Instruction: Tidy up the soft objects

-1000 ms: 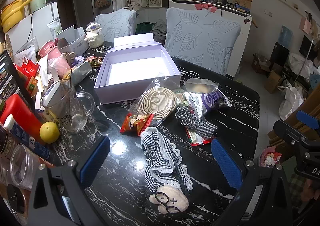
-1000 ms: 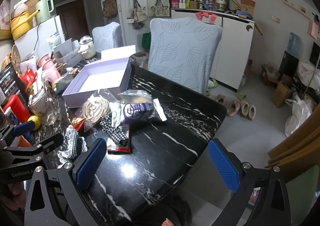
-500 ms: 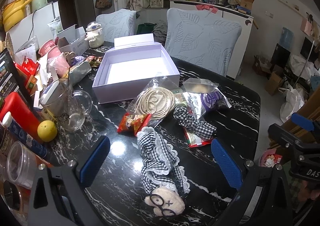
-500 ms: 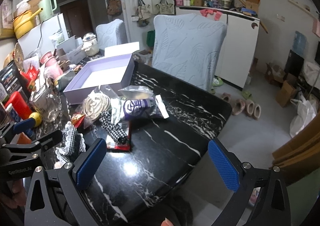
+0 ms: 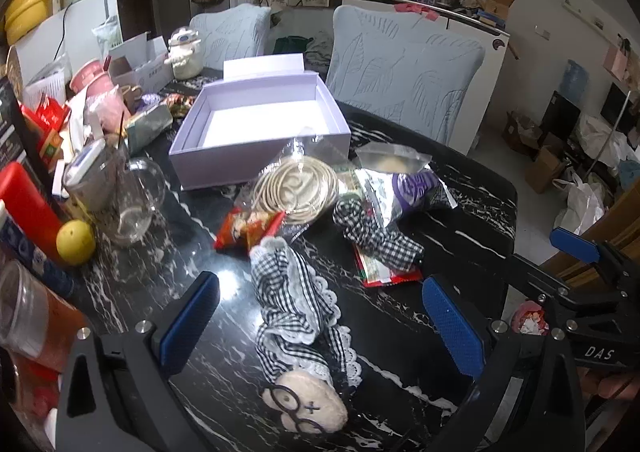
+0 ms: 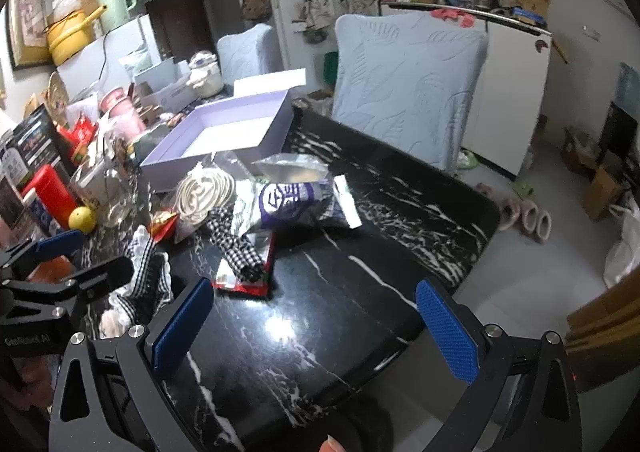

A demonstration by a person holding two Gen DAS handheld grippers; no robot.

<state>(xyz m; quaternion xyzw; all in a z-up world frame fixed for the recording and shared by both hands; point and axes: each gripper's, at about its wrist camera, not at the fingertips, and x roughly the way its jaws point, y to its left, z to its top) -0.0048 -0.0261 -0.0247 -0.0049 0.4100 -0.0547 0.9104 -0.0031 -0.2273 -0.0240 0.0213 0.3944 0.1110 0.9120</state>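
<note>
Black marble-patterned desk (image 5: 460,220) carries every item. Left wrist view: the left gripper (image 5: 320,316) hangs with jaws released and wide apart, holding nothing. Between the jaws, and just under them, lies the gingham doll (image 5: 298,316), its bespectacled head nearest the camera. Beyond the jaws lie a red snack packet (image 5: 248,230), a bagged coil of cord (image 5: 296,188), a checked fabric piece (image 5: 376,232) and a purple foil bag (image 5: 416,188). Farther ahead stands the open lilac box (image 5: 260,156), and nothing is visible inside it.

Right wrist view: the right gripper (image 6: 316,328) hangs over bare desk with jaws released, also holding nothing. The checked fabric piece (image 6: 236,248) lies ahead and left of the jaws, on a red packet (image 6: 248,280). The doll (image 6: 144,268) is far left, partly hidden by the left gripper (image 6: 60,276), so its outline is uncertain there.

Progress judgement: none of the soft objects is boxed. Presumably the doll and checked fabric remain to be collected, the box being the likely container.
</note>
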